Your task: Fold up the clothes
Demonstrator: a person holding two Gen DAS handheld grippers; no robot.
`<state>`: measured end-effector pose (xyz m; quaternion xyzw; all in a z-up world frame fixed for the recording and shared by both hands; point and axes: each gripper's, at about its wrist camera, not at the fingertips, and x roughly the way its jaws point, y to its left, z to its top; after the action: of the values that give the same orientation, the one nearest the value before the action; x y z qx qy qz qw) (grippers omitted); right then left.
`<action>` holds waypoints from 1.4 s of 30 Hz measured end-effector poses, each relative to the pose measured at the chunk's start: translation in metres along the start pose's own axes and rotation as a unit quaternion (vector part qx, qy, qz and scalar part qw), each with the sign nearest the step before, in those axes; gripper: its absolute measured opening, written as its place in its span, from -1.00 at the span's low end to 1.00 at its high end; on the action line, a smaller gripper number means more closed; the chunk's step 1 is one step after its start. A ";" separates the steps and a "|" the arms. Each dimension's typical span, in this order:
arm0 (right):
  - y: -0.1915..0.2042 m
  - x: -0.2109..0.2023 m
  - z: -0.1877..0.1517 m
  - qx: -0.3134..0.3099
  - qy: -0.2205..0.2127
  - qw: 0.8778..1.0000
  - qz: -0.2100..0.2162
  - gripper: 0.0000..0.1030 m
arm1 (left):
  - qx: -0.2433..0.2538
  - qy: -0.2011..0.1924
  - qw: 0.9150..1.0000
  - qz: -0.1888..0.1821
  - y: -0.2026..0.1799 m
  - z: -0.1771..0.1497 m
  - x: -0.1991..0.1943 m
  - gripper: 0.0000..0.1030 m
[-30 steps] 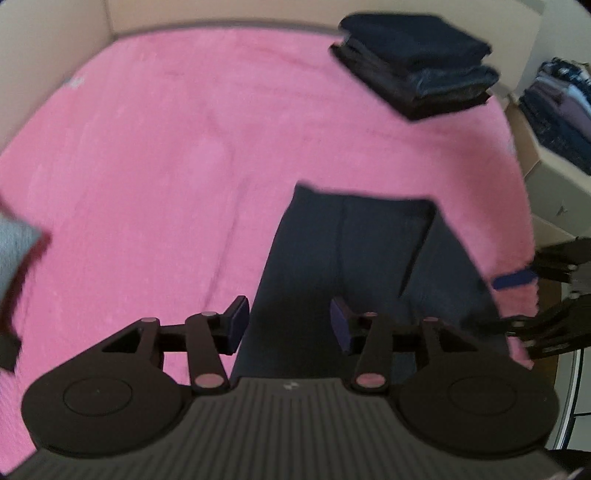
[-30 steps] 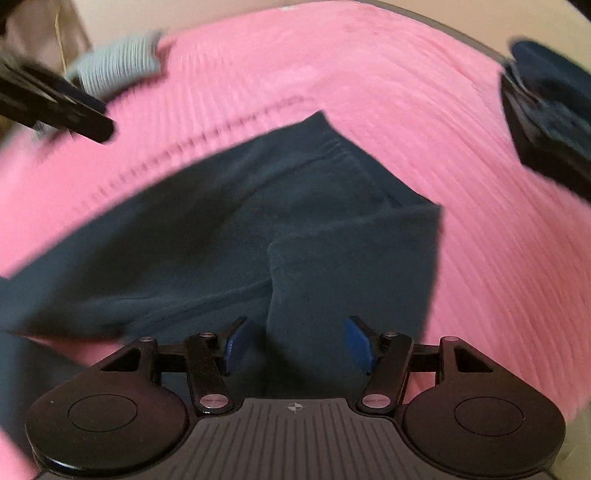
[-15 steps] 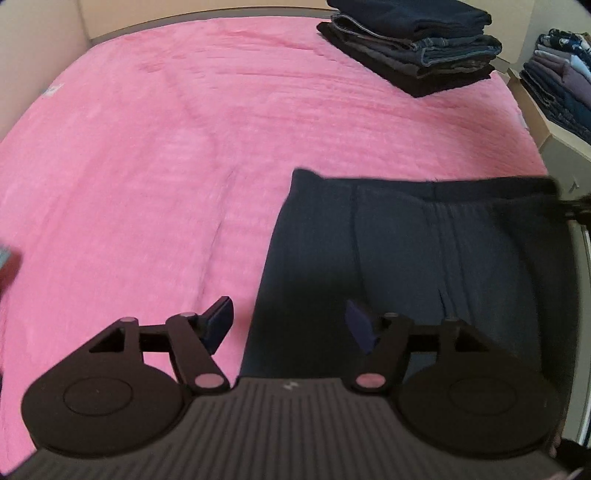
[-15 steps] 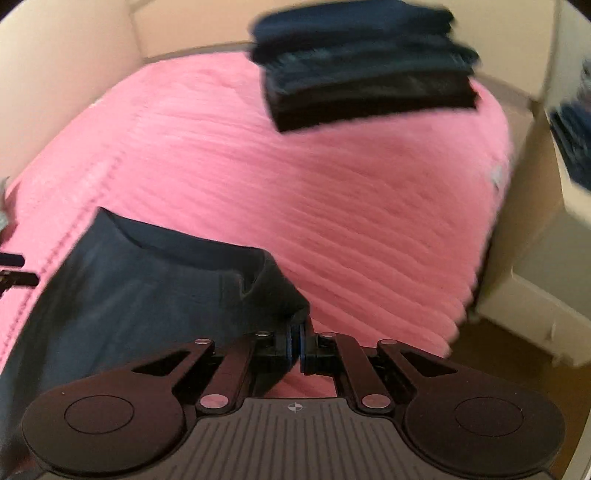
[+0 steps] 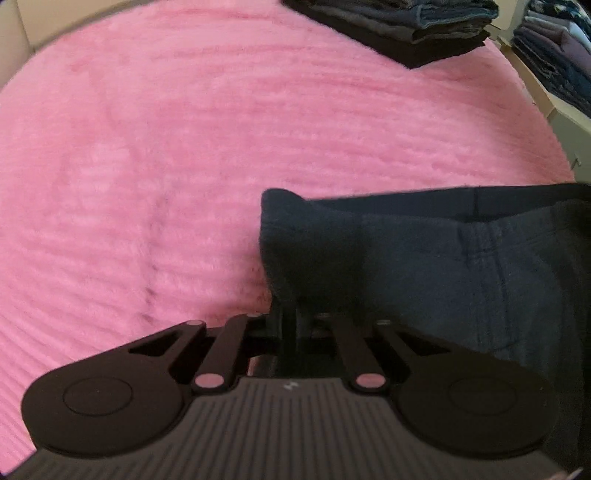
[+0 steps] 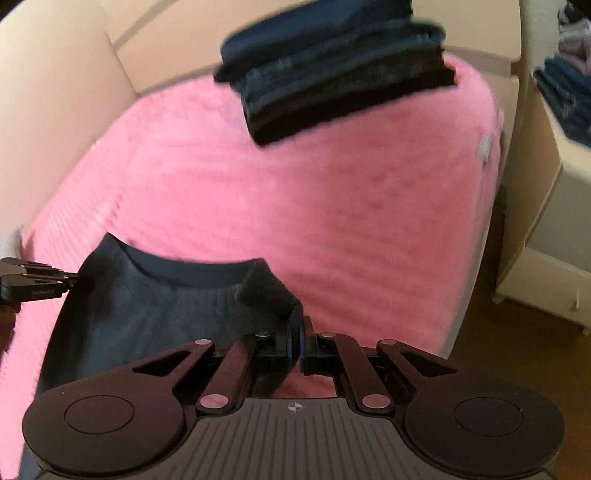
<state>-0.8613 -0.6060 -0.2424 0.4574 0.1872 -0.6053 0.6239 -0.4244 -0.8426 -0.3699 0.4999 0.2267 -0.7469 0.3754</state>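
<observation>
Pink blanket (image 5: pixel 184 147) under dark pants (image 5: pixel 443 266).

We see a fuzzy pink ribbed bedspread (image 5: pixel 184 147) bearing a stack of folded dark clothes (image 6: pixel 340 70) and dark navy sweatpants (image 5: pixel 443 266).

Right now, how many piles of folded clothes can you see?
2. One stack of folded clothes sits at the far end of the pink bed. Another pile is on a shelf beside the bed, partly cut off, so more may be hidden.
</observation>
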 end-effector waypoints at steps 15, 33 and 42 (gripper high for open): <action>-0.035 0.026 0.025 -0.030 -0.007 0.996 -0.079 0.04 | -0.061 -0.079 0.995 0.029 -0.003 0.049 -0.027 -0.54; 0.216 -0.035 -0.094 -0.256 0.112 0.953 0.114 0.04 | -0.283 0.049 0.933 0.218 -0.074 -0.354 -0.289 -0.17; 0.356 -0.061 -0.226 -0.388 0.174 0.883 0.198 0.04 | -0.363 0.078 0.898 0.234 -0.140 -0.517 -0.352 -0.01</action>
<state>-0.4711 -0.4437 -0.1879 0.3042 0.4179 -0.2587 0.8160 -0.1599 -0.2694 -0.2577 0.4241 0.3875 -0.4617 0.6759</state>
